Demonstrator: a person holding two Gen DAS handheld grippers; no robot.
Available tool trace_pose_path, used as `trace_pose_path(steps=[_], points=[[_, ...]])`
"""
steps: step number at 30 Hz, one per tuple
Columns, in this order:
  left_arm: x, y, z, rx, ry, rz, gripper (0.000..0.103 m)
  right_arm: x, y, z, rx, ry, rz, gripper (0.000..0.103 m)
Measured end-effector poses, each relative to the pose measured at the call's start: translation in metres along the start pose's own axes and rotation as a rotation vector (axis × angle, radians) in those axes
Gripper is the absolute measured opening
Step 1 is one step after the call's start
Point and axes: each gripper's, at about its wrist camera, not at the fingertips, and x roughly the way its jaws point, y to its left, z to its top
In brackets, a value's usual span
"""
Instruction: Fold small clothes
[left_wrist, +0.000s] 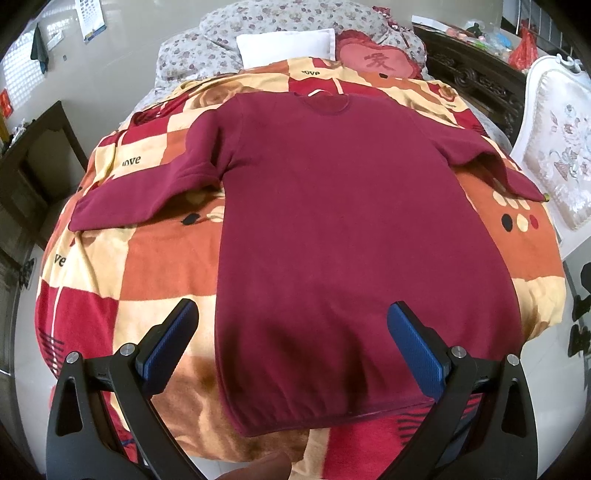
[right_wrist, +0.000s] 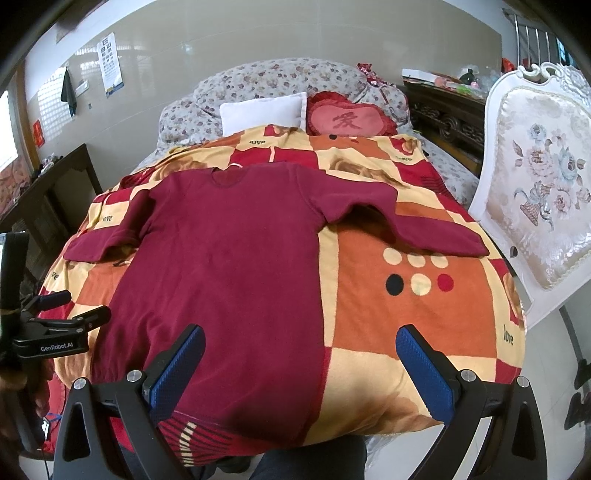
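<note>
A maroon long-sleeved top (left_wrist: 351, 229) lies flat on the bed, neck far, hem near, both sleeves spread sideways. It also shows in the right wrist view (right_wrist: 229, 266). My left gripper (left_wrist: 291, 325) is open and empty, held above the hem end, its fingers straddling the left part of the body. My right gripper (right_wrist: 300, 349) is open and empty, above the top's right hem edge and the blanket. The left gripper (right_wrist: 79, 312) also shows from the side at the left edge of the right wrist view.
A red, orange and cream checked blanket (left_wrist: 166, 258) covers the bed. A white pillow (left_wrist: 286, 46) and a red heart cushion (left_wrist: 376, 59) lie at the head. A white upholstered chair (right_wrist: 535, 199) stands at the right. Dark wooden furniture (left_wrist: 37, 166) stands at the left.
</note>
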Motion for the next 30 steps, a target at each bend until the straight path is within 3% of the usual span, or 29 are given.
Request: trace_pose_path(steps=[30], points=[[0.0008, -0.0006, 0.0025, -0.001, 0.008, -0.008, 0.102, -0.0025, 0.0023, 0.002, -0.001, 0.005, 0.001, 0.102]])
